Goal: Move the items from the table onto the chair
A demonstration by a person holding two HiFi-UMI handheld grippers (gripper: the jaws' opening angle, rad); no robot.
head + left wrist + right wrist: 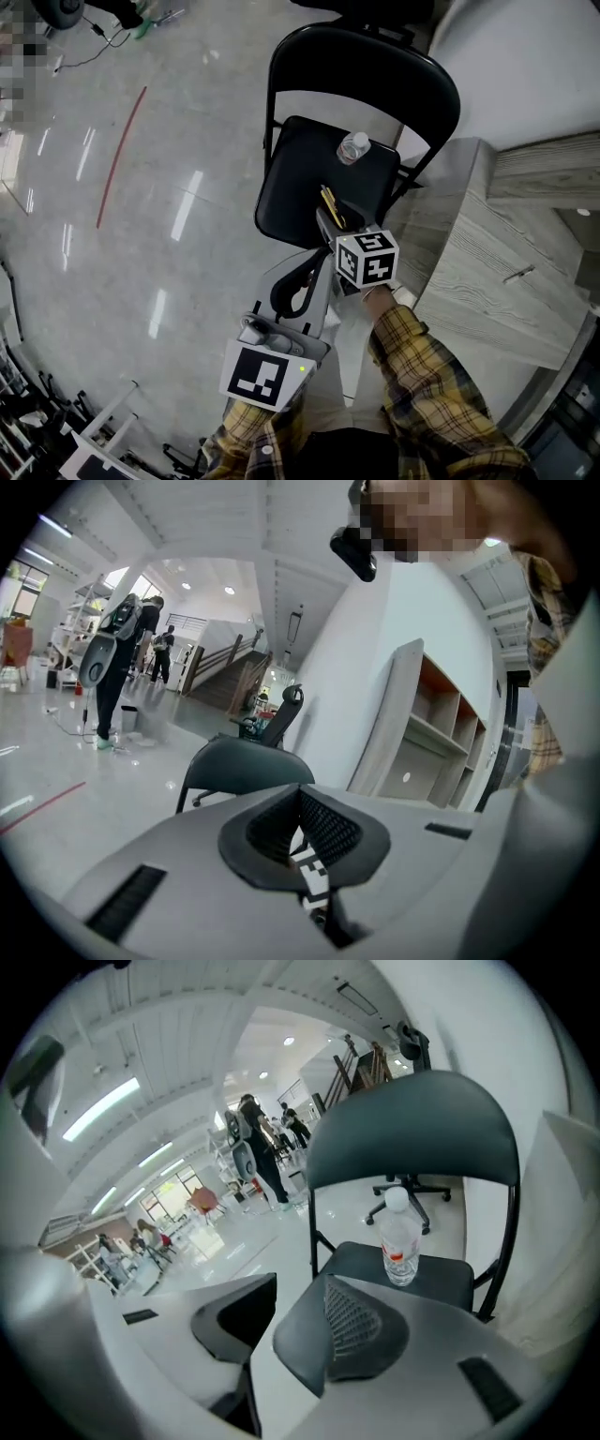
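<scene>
Between the jaws of the right gripper (300, 1283): nothing at all, they stand wide apart and empty, aimed at the chair
left gripper (300, 794): pads pinched together with nothing in them, hanging lower and closer to the person, so it'd need to open up before it can grab anything
water bottle (400, 1246): upright on the seat, toward the backrest, clear of both grippers, so I'd call this one delivered
chair (286, 183): black folding one, seat looks smooth, nothing on it to stop a roll
biggest worry: bottle is tall, narrow and looks light, so a nudge from a jaw tip swinging past, or the next item set down right beside it, could tip it and send it rolling off the seat
second worry: bumping the chair itself, it looks light enough to shift
</scene>
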